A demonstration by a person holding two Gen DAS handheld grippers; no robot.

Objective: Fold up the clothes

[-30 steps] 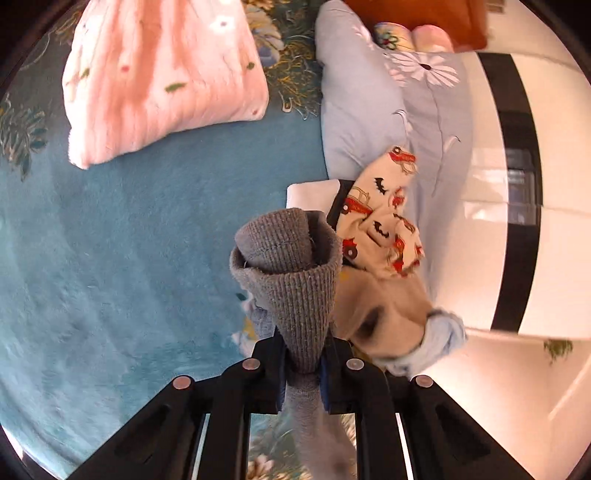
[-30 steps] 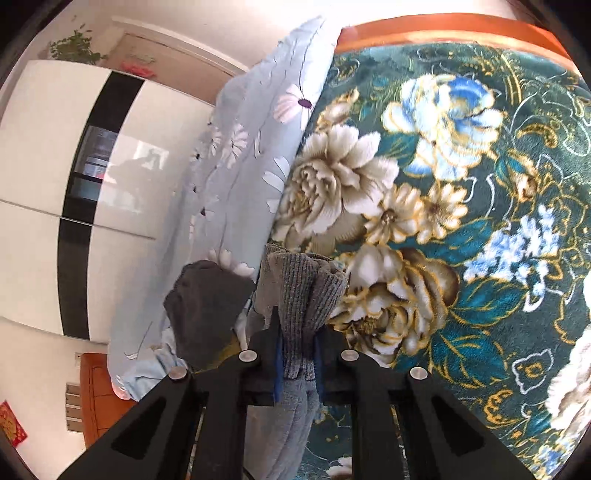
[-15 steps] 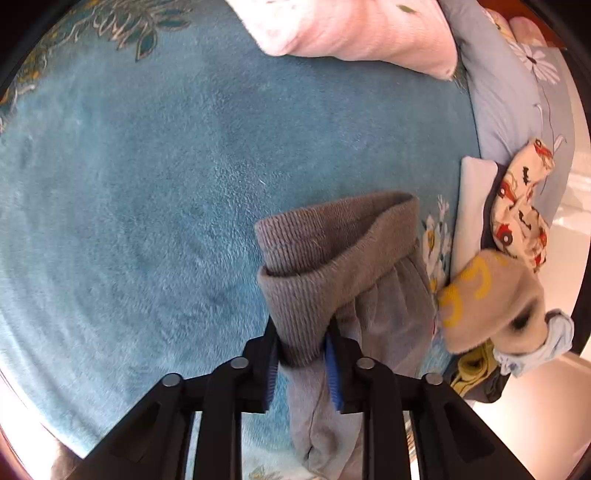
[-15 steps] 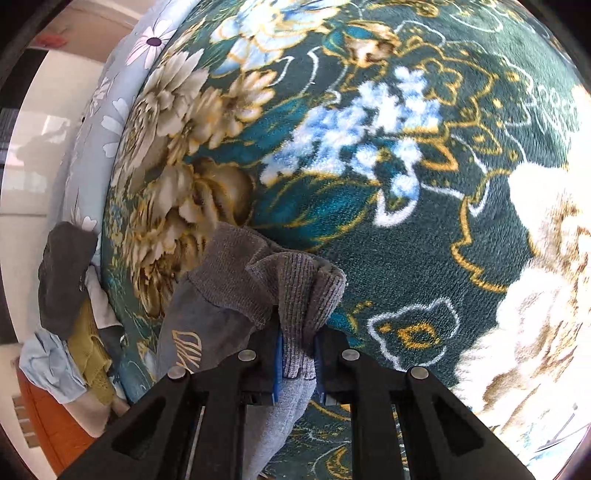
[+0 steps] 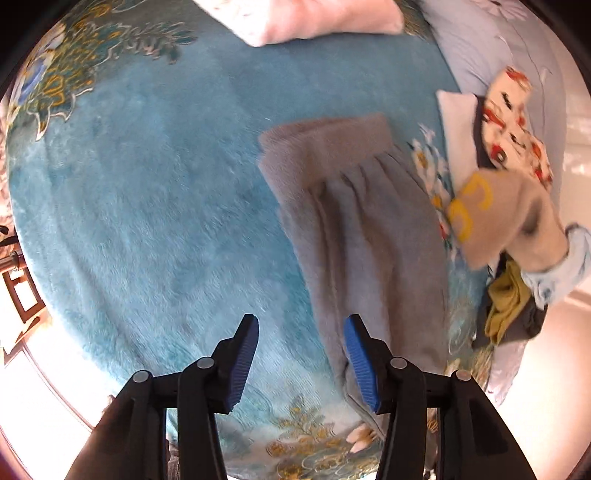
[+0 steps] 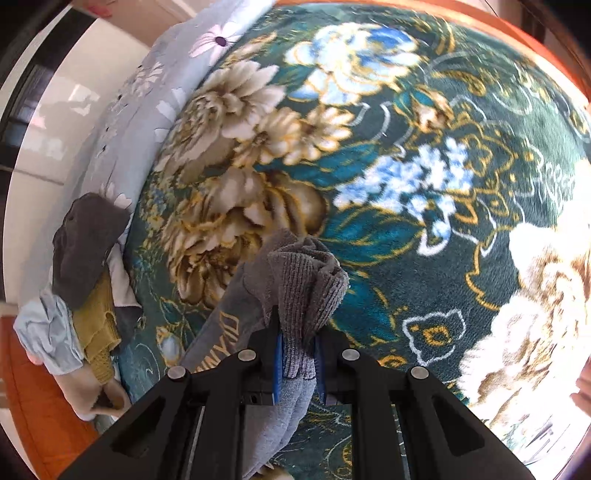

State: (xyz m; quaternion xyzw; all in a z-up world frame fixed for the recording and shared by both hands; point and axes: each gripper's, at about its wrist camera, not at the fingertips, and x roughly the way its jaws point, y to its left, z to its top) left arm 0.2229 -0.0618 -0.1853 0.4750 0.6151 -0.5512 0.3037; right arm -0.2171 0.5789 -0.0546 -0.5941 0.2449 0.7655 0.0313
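Observation:
Grey sweatpants (image 5: 354, 221) lie flat on the teal floral blanket (image 5: 147, 203), ribbed waistband at the far end. My left gripper (image 5: 301, 365) is open and empty just short of them, its right finger at the cloth's near edge. My right gripper (image 6: 298, 365) is shut on the ribbed end of the grey sweatpants (image 6: 306, 284), which bunches up above the fingers; yellow lettering shows on the leg at its left.
A heap of unfolded clothes (image 5: 509, 229) lies right of the pants, also seen in the right wrist view (image 6: 81, 295). A pink folded cloth (image 5: 314, 18) lies far ahead. A pale blue flowered quilt (image 6: 147, 85) runs along the bed's edge.
My left gripper has opened and let go of the waistband, which now lies flat on the blanket. My right gripper still holds its end and has shifted a little.

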